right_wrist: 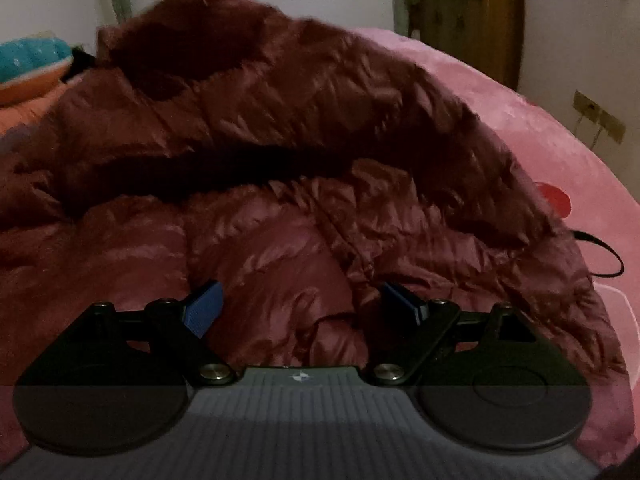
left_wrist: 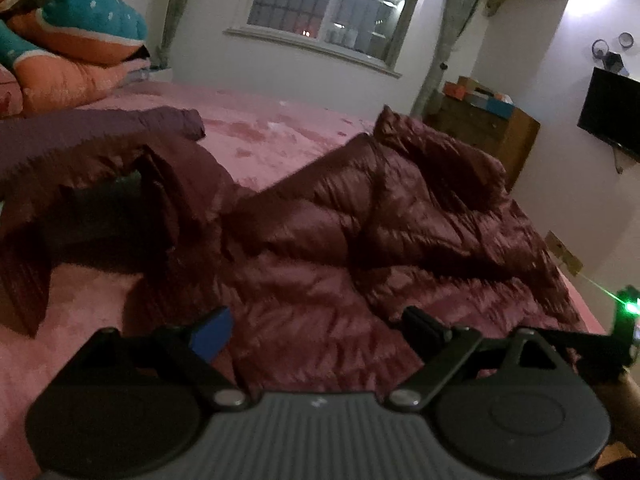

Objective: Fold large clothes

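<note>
Sprawling across the pink bed (left_wrist: 280, 128), the maroon puffer jacket (left_wrist: 360, 216) lies rumpled and unfolded, its body running toward two o'clock in the left wrist view and one sleeve (left_wrist: 120, 184) thrown out toward ten o'clock. The fold looks barely begun; the next move probably calls for pinching a hem or sleeve edge. The left gripper (left_wrist: 320, 330) hovers low over the near hem, jaws wide apart and empty. The right gripper (right_wrist: 300, 308) sits just above the quilted fabric, likewise spread wide, holding nothing.
</note>
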### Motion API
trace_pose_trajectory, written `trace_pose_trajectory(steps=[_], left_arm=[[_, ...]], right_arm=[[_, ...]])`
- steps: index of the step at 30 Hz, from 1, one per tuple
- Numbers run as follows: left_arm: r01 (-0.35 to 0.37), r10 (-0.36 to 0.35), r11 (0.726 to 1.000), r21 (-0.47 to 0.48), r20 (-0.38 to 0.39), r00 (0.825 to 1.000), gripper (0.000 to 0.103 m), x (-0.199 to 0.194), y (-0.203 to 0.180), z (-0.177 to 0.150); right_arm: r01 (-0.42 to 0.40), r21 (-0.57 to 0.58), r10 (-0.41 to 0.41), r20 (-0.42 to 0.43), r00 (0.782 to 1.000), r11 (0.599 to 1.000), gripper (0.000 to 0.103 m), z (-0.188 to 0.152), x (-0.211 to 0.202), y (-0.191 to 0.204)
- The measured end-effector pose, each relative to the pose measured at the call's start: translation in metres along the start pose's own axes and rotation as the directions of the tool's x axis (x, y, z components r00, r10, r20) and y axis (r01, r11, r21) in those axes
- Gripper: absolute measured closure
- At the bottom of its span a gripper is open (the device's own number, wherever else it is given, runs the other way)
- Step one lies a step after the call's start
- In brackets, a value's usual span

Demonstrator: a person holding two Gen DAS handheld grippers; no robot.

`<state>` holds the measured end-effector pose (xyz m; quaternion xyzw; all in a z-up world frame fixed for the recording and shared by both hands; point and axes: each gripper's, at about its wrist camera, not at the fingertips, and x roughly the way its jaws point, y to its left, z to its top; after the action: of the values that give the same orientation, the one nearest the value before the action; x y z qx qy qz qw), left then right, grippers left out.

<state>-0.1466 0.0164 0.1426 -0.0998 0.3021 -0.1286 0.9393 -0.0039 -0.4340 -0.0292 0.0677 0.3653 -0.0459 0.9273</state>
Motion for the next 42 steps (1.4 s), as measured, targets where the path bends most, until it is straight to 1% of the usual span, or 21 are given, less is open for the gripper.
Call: trace_pose_trajectory(steps=[2, 4, 5, 6, 7, 9, 13, 15, 18, 23, 30, 34, 36, 38, 40, 42], left_arm=[[0.001, -0.001, 1.000, 0.001, -0.014, 1.000, 0.011, -0.001, -0.002, -0.004], [0.002, -0.002, 1.000, 0.001, -0.022, 1.000, 0.011, -0.002, -0.003, -0.007], [0.001, -0.001, 1.000, 0.002, -0.027, 1.000, 0.011, -0.003, -0.004, -0.008], [0.000, 0.000, 1.000, 0.001, -0.033, 0.999, 0.011, -0.003, -0.004, -0.010], [-0.001, 0.001, 1.000, -0.002, -0.038, 0.999, 0.011, -0.004, -0.005, -0.010], [0.001, -0.001, 1.000, -0.008, -0.043, 0.999, 0.011, -0.005, -0.006, -0.012], [0.002, -0.002, 1.000, -0.004, -0.044, 0.999, 0.011, -0.009, -0.008, -0.012], [0.003, -0.004, 1.000, -0.002, -0.040, 0.999, 0.010, -0.013, -0.009, -0.012], [0.006, -0.006, 1.000, -0.001, -0.034, 0.999, 0.009, -0.018, -0.009, -0.010], [0.015, -0.015, 1.000, 0.002, -0.024, 1.000, 0.009, -0.024, -0.011, -0.006], [0.032, -0.032, 0.999, 0.003, -0.003, 0.999, 0.007, -0.030, -0.010, 0.002], [0.035, -0.035, 0.999, -0.001, 0.003, 0.999, 0.006, -0.030, -0.008, 0.006], [0.036, -0.036, 0.999, -0.005, 0.006, 0.999, 0.006, -0.029, -0.007, 0.008], [0.039, -0.039, 0.999, -0.001, 0.007, 0.999, 0.006, -0.027, -0.006, 0.009], [0.035, -0.035, 0.999, 0.004, 0.005, 0.999, 0.006, -0.025, -0.004, 0.011], [0.033, -0.033, 0.999, 0.010, 0.007, 0.999, 0.006, -0.023, -0.003, 0.014]], right_arm=[[-0.002, 0.004, 0.002, -0.035, 0.999, 1.000, 0.000, -0.005, 0.014, 0.000], [-0.030, 0.011, 0.030, -0.053, 0.998, 0.999, 0.000, -0.007, 0.019, 0.003], [-0.033, 0.010, 0.033, -0.052, 0.998, 0.999, 0.010, -0.010, 0.015, 0.000], [-0.046, 0.014, 0.047, -0.056, 0.997, 0.999, 0.028, -0.011, 0.014, 0.002], [-0.065, 0.031, 0.067, -0.067, 0.996, 0.997, 0.034, -0.013, 0.012, 0.002], [-0.073, 0.050, 0.077, -0.079, 0.994, 0.996, 0.052, -0.015, 0.009, 0.005], [-0.077, 0.065, 0.083, -0.082, 0.993, 0.995, 0.068, -0.019, -0.008, 0.013], [-0.070, 0.062, 0.075, -0.074, 0.994, 0.996, 0.073, -0.021, -0.021, 0.016], [-0.066, 0.075, 0.070, -0.052, 0.996, 0.995, 0.078, -0.027, -0.049, 0.017], [-0.090, 0.118, 0.093, -0.022, 0.995, 0.989, 0.081, -0.039, -0.103, 0.022], [-0.118, 0.055, 0.120, -0.033, 0.992, 0.992, 0.083, -0.067, -0.166, 0.046], [-0.147, 0.045, 0.149, -0.042, 0.988, 0.988, 0.084, -0.081, -0.192, 0.051], [-0.176, 0.034, 0.178, -0.056, 0.982, 0.984, 0.084, -0.088, -0.204, 0.055], [-0.177, 0.023, 0.178, -0.064, 0.982, 0.984, 0.084, -0.091, -0.212, 0.063], [-0.176, 0.027, 0.177, -0.055, 0.983, 0.984, 0.083, -0.090, -0.214, 0.062], [-0.161, 0.053, 0.163, -0.055, 0.985, 0.986, 0.076, -0.087, -0.211, 0.057]])
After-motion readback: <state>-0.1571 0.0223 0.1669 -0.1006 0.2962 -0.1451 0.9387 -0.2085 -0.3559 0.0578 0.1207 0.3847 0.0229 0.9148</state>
